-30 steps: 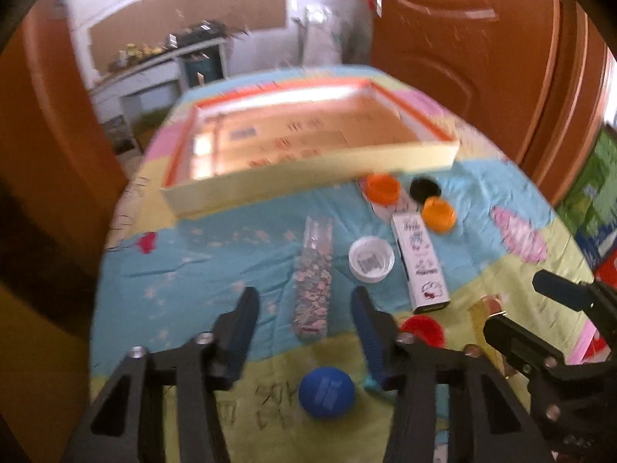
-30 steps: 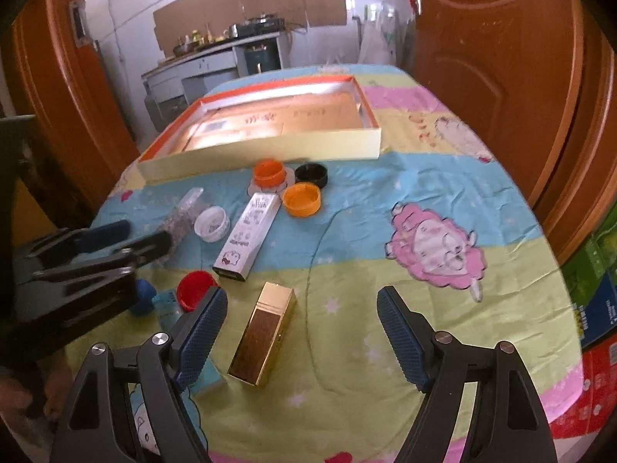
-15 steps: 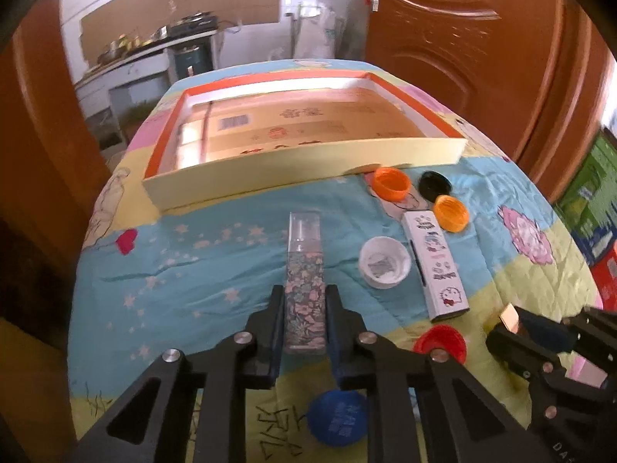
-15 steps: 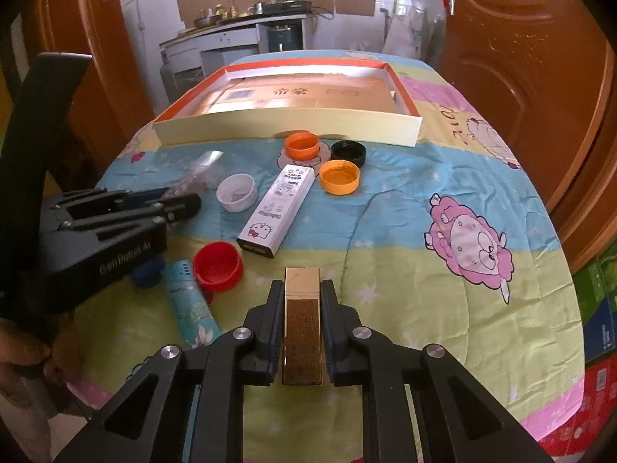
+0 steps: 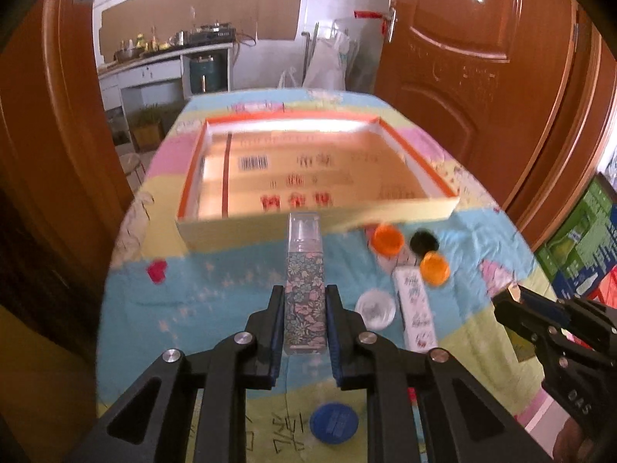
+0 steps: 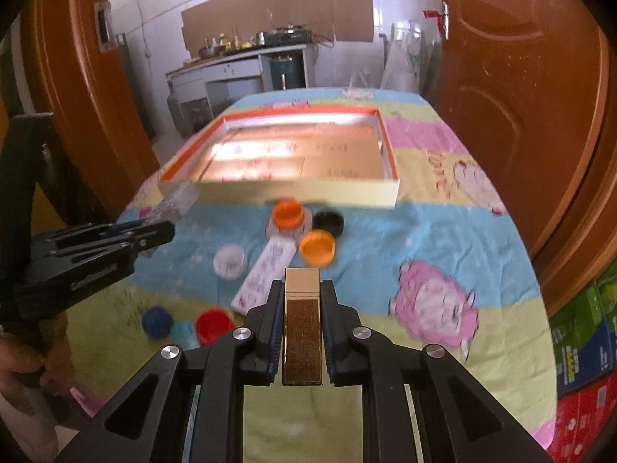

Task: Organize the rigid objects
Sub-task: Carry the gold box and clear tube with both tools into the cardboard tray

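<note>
My left gripper (image 5: 304,301) is shut on a clear flowered box (image 5: 304,270) and holds it above the table, its far end near the front wall of the big orange-rimmed tray (image 5: 250,229). My right gripper (image 6: 302,297) is shut on a gold box (image 6: 302,308), lifted over the table's near half. The tray (image 6: 293,192) lies at the far end in the right wrist view too. The left gripper with the flowered box (image 6: 173,204) shows at the left of the right wrist view. The right gripper (image 5: 513,308) shows at the right edge of the left wrist view.
On the cartoon tablecloth lie two orange caps (image 6: 287,214) (image 6: 317,247), a black cap (image 6: 328,223), a white cap (image 6: 230,260), a long white box (image 6: 266,274), a red cap (image 6: 214,326), a blue cap (image 6: 157,321) and a teal tube (image 6: 184,332). Wooden doors stand on both sides.
Both grippers closed on their boxes, then lifted them off the cloth and moved forward toward the tray.
</note>
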Demonstrator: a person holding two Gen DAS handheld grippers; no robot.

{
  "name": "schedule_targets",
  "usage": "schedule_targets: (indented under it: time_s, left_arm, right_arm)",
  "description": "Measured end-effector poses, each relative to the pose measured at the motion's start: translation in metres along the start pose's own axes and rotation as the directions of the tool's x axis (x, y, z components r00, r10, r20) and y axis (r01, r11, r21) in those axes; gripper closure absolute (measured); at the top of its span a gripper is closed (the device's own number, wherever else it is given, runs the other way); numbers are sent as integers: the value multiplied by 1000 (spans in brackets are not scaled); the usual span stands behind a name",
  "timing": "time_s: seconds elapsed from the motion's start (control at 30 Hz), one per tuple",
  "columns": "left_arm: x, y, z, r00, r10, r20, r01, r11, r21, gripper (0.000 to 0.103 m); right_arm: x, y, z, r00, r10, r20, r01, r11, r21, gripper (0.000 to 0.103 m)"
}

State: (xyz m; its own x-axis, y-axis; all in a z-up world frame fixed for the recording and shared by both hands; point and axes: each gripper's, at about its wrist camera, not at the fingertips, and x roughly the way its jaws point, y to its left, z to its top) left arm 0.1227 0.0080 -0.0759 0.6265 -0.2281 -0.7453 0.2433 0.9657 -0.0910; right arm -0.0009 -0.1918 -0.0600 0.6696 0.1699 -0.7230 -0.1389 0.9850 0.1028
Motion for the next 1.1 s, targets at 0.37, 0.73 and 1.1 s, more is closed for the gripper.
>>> schedule_targets:
  time_s: [0.37, 0.73, 1.1]
  left_arm:
    - [1, -1, 75, 998, 32, 50, -31, 999, -19, 83]
    - [59, 6, 111, 999, 51, -8, -51, 998, -36, 83]
    - [129, 24, 142, 993, 76, -92, -80, 996, -39, 83]
  right_arm:
    - [7, -23, 93, 993, 82, 88, -76, 994, -74, 85]
    - [69, -36, 158, 992, 107, 69, -101, 990, -94, 85]
    - [161, -40, 192, 992, 114, -46, -118, 987, -111, 85]
